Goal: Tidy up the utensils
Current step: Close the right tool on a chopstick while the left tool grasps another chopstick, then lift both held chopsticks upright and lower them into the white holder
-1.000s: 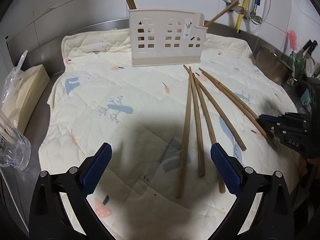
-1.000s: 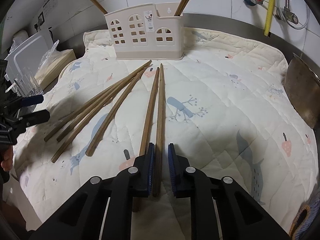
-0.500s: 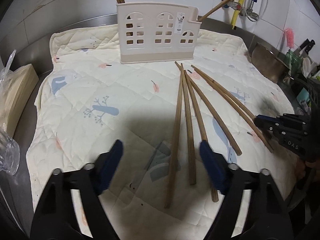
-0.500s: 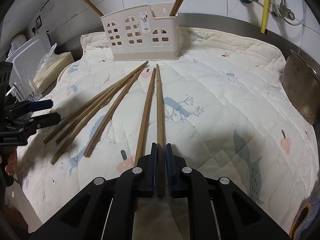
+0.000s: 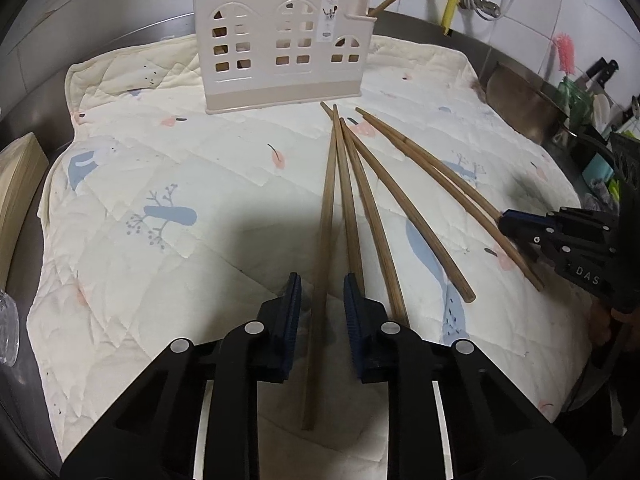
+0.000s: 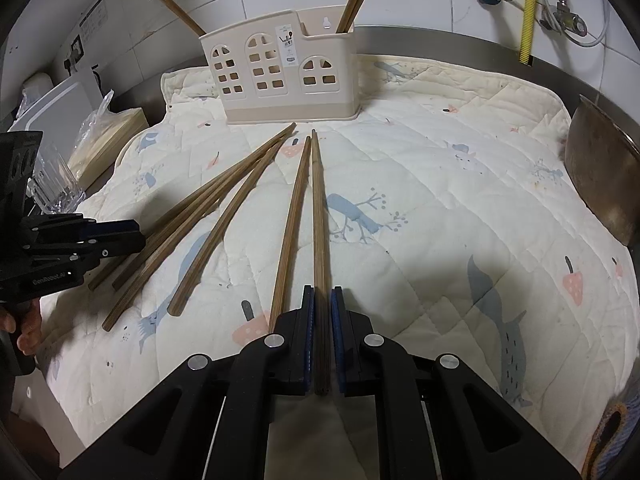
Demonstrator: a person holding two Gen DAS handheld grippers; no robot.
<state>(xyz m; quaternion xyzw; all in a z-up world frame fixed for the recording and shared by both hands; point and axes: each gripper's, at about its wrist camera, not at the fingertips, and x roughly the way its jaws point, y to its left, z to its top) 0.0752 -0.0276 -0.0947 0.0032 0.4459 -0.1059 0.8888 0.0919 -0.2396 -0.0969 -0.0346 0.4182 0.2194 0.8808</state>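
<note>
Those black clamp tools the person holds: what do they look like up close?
Each is an angular black plastic frame with silver round rivets. The left gripper and right gripper both end in two flat fingers faced with ribbed blue pads. White lettering marks their sides, "DAS" on the right one. No sleeves or cables show.

Utensil holder point(image 5: 280, 46) stands at back of quilted mat point(image 5: 160, 184), w/ chopsticks in it. Loose chopsticks point(image 5: 372, 200) lie fanned on mat just in front, toward its right.

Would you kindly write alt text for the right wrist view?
The right tongs are shut on one wooden chopstick lying on a quilted mat. Five more chopsticks lie to its left, before a beige holder.
</note>
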